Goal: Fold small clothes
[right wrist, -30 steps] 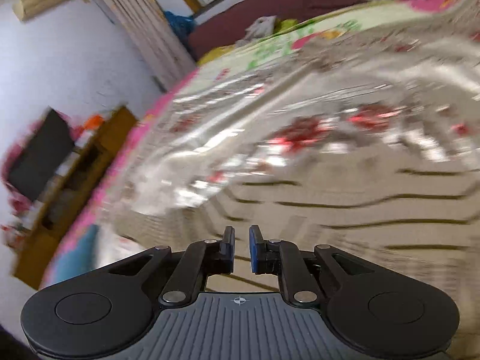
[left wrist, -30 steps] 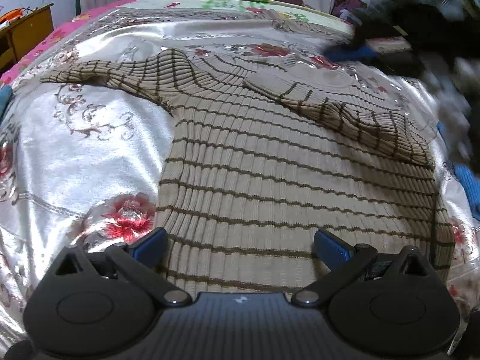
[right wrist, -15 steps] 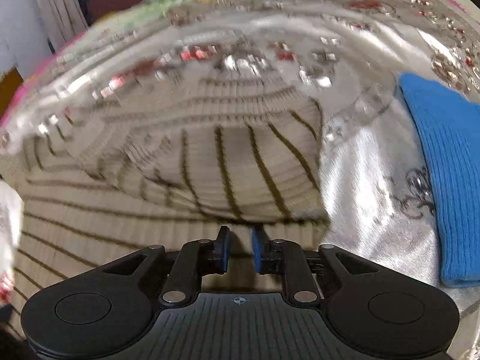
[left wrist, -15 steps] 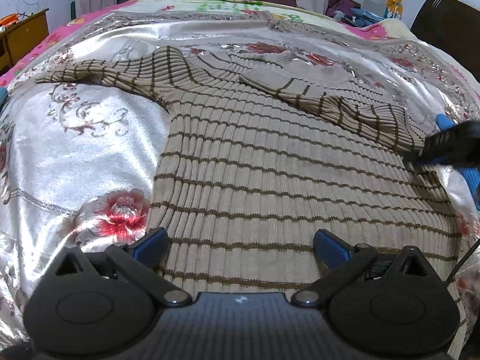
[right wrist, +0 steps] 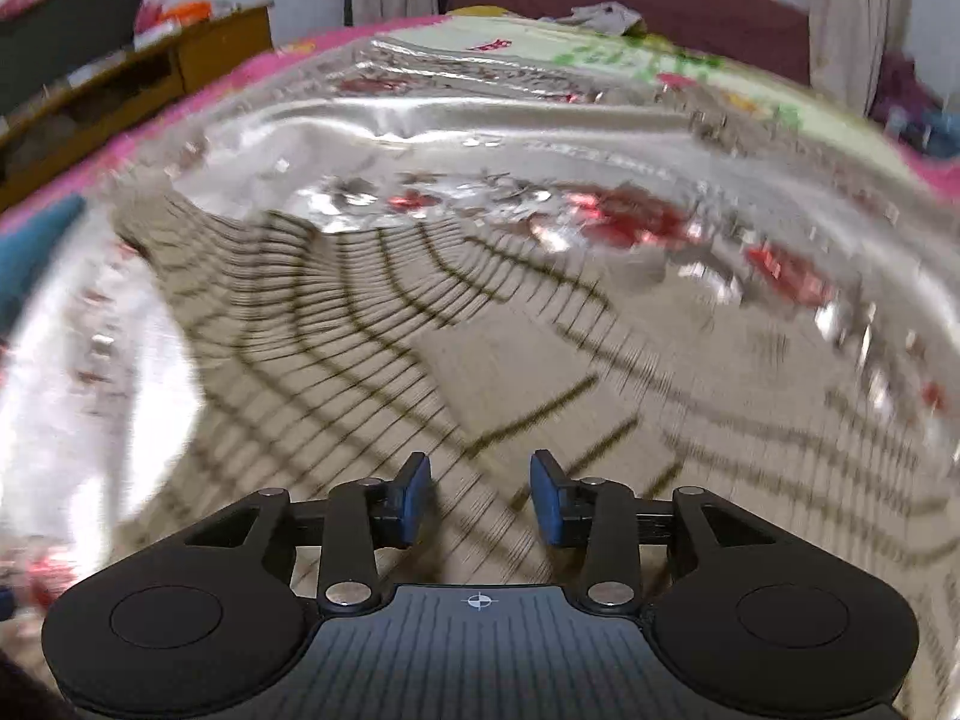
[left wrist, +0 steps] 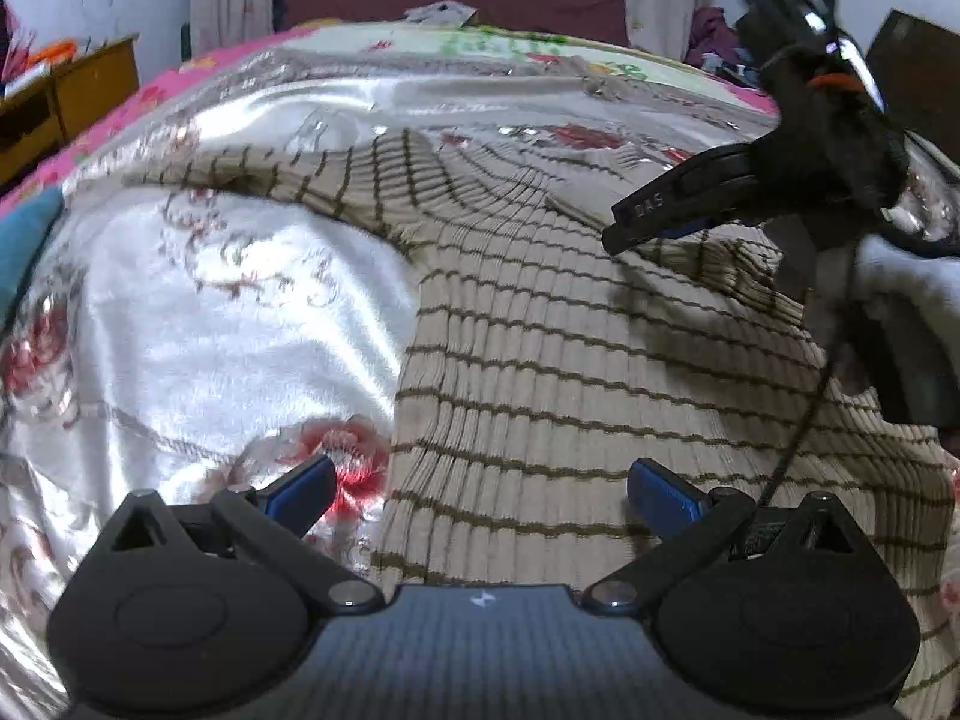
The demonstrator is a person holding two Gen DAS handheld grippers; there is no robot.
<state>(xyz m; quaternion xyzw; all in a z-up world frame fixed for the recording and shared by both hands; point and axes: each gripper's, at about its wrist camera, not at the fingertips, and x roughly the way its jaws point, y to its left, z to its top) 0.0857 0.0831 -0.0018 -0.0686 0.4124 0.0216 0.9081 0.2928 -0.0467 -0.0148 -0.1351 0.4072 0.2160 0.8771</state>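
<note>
A beige ribbed sweater with thin brown stripes lies flat on the silver floral bedspread. Its left sleeve stretches out to the left; its right sleeve is folded across the chest. My left gripper is open wide and empty over the sweater's lower left hem. My right gripper is open and empty, just above the folded sleeve; the view is blurred. In the left wrist view the right gripper hovers over the sweater's upper right part.
A wooden cabinet stands left of the bed. A teal cloth lies at the bed's left edge. A dark red headboard and curtains are at the far end. A cable hangs from the right gripper.
My right gripper has opened and swung from the sweater's right edge to over the folded sleeve. The left gripper has stayed open and tilted a little.
</note>
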